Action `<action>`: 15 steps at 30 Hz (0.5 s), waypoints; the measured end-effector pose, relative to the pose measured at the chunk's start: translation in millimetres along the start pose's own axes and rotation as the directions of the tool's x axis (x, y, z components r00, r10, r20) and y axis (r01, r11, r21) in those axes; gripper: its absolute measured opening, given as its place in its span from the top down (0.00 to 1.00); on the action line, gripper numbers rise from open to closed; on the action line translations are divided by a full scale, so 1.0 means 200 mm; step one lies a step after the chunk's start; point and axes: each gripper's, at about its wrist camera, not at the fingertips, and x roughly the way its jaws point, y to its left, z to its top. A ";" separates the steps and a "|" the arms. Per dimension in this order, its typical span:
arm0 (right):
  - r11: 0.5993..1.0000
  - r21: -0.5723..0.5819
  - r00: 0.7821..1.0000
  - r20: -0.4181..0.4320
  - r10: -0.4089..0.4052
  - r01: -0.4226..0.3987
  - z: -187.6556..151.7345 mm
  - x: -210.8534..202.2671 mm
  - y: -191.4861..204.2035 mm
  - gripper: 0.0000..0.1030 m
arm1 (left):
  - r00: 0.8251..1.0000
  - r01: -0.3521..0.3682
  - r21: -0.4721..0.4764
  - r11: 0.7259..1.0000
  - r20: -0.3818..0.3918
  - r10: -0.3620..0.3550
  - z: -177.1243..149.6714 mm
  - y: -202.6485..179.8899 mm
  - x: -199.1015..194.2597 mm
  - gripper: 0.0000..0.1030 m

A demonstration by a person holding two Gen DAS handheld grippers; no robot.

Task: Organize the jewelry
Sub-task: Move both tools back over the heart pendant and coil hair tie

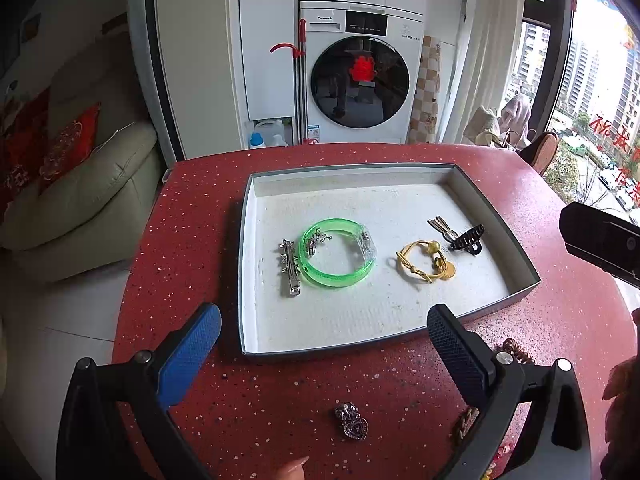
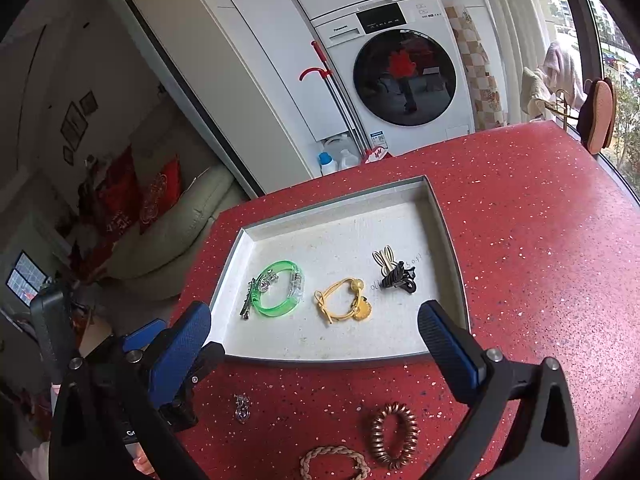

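Red speckled table [image 1: 192, 240] carried a shallow grey tray [image 1: 246, 240] holding sorted pieces: green bangle [image 1: 336, 254] and silver clip [image 1: 290, 268] toward its left wall, yellow cord bracelet [image 1: 424, 260] and black claw clip [image 1: 466, 240] toward its right. Unsorted items lay near the table's front edge: heart charm [image 1: 354, 424], coil hair tie [image 2: 394, 434], braided band [image 2: 334, 462], the last perhaps rope. Left gripper [image 1: 324, 344] and right gripper [image 2: 314, 344] both stood wide and empty, evidently ready for the next pick.

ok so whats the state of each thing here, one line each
left hand-held gripper: open, empty
right hand-held gripper: open, empty
tray: on the red table, holding five pieces
green bangle: flat in tray
yellow hair tie: in tray
black claw clip: in tray
heart charm: on table, outside tray
coil hair tie: on table, outside tray
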 end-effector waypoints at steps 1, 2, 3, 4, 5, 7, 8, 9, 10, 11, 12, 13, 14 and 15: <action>1.000 0.000 1.000 0.004 0.000 0.000 0.00 -0.01 0.00 0.00 | 1.000 -0.001 -0.007 1.000 -0.001 0.001 -0.01 0.01 -0.01 0.00; 1.000 -0.002 1.000 0.007 0.000 0.000 -0.01 -0.02 0.00 0.00 | 1.000 -0.006 -0.013 1.000 0.002 0.006 -0.02 0.01 -0.02 0.00; 1.000 -0.002 1.000 0.009 0.000 0.000 -0.01 -0.03 0.00 0.00 | 1.000 -0.011 -0.017 1.000 0.003 0.011 -0.03 0.02 -0.03 0.00; 1.000 -0.001 1.000 0.010 0.001 -0.001 -0.02 -0.04 0.00 0.00 | 1.000 -0.014 -0.018 1.000 0.004 0.015 -0.04 0.02 -0.04 0.00; 1.000 0.000 1.000 0.008 0.002 -0.002 -0.02 -0.04 0.00 0.00 | 1.000 -0.016 -0.017 1.000 0.001 0.016 -0.05 0.03 -0.04 0.00; 1.000 0.006 1.000 -0.002 0.009 -0.009 -0.04 -0.05 0.00 0.00 | 1.000 -0.022 -0.018 1.000 -0.008 0.022 -0.08 0.04 -0.05 0.00; 1.000 0.007 1.000 -0.009 0.011 -0.011 -0.04 -0.05 -0.01 0.00 | 1.000 -0.024 -0.019 1.000 -0.014 0.024 -0.09 0.05 -0.05 0.00; 1.000 0.008 1.000 -0.019 0.010 -0.009 -0.05 -0.06 -0.01 0.00 | 1.000 -0.017 -0.018 1.000 -0.023 0.016 -0.10 0.05 -0.04 0.00; 1.000 0.007 1.000 -0.031 0.005 -0.005 -0.05 -0.06 -0.01 0.00 | 0.999 -0.004 -0.017 1.000 -0.034 0.004 -0.11 0.06 -0.04 0.00; 1.000 0.007 0.999 -0.042 0.002 -0.001 -0.06 -0.06 -0.01 0.00 | 0.999 0.000 -0.017 1.000 -0.042 -0.001 -0.13 0.06 -0.04 0.00; 1.000 0.006 0.999 -0.053 -0.005 0.005 -0.07 -0.06 -0.02 0.00 | 0.999 0.001 -0.019 1.000 -0.046 -0.002 -0.14 0.06 -0.05 0.00; 1.000 0.004 0.998 -0.065 -0.018 0.018 -0.08 -0.06 -0.03 0.00 | 0.999 0.004 -0.021 1.000 -0.050 -0.005 -0.16 0.06 -0.05 0.00; 1.000 0.001 0.997 -0.073 -0.029 0.029 -0.09 -0.07 -0.03 0.00 | 0.998 0.009 -0.022 1.000 -0.056 -0.010 -0.17 0.07 -0.05 0.00; 0.999 -0.002 0.996 -0.080 -0.039 0.039 -0.10 -0.07 -0.04 0.00 | 0.998 0.011 -0.024 1.000 -0.061 -0.013 -0.19 0.07 -0.06 0.00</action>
